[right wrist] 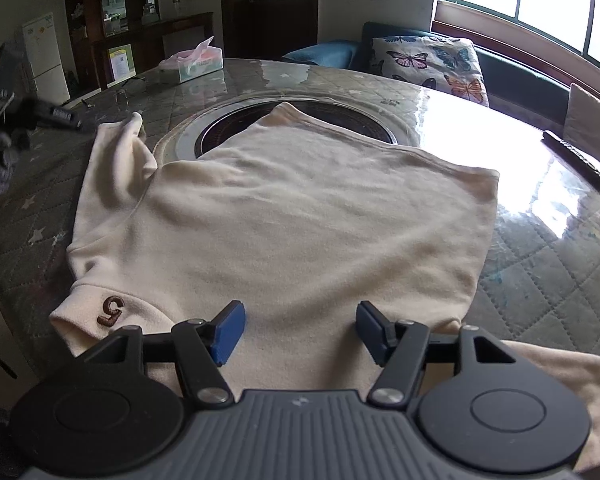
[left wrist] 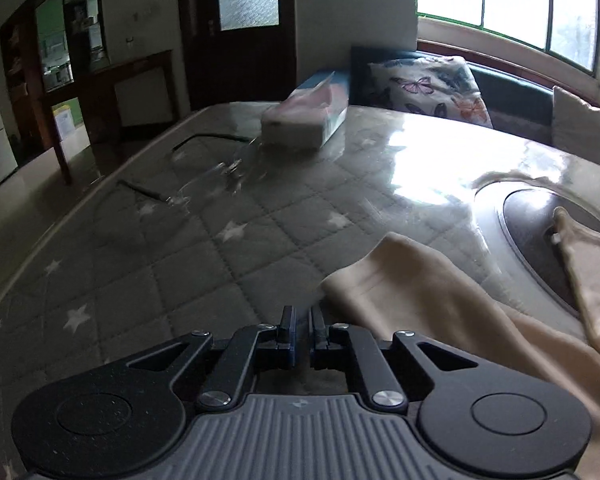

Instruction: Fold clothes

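Note:
A cream sweatshirt [right wrist: 284, 208] lies spread on the round table, partly over the table's centre hotplate [right wrist: 300, 120]. A brown "5" patch [right wrist: 111, 309] sits on the near left cuff. My right gripper [right wrist: 300, 332] is open, just above the garment's near edge, holding nothing. In the left wrist view the cream fabric [left wrist: 440, 304] lies to the right of my left gripper [left wrist: 302, 320], whose fingers are nearly closed with a narrow gap and nothing between them, over the quilted table cover. The left gripper also shows blurred at the far left of the right wrist view [right wrist: 40, 116].
A tissue box [left wrist: 306, 114] and a pair of glasses [left wrist: 204, 176] lie on the far part of the table. A dark remote [right wrist: 576, 160] lies at the right edge. A butterfly cushion [right wrist: 428, 64] rests on the bench under the window.

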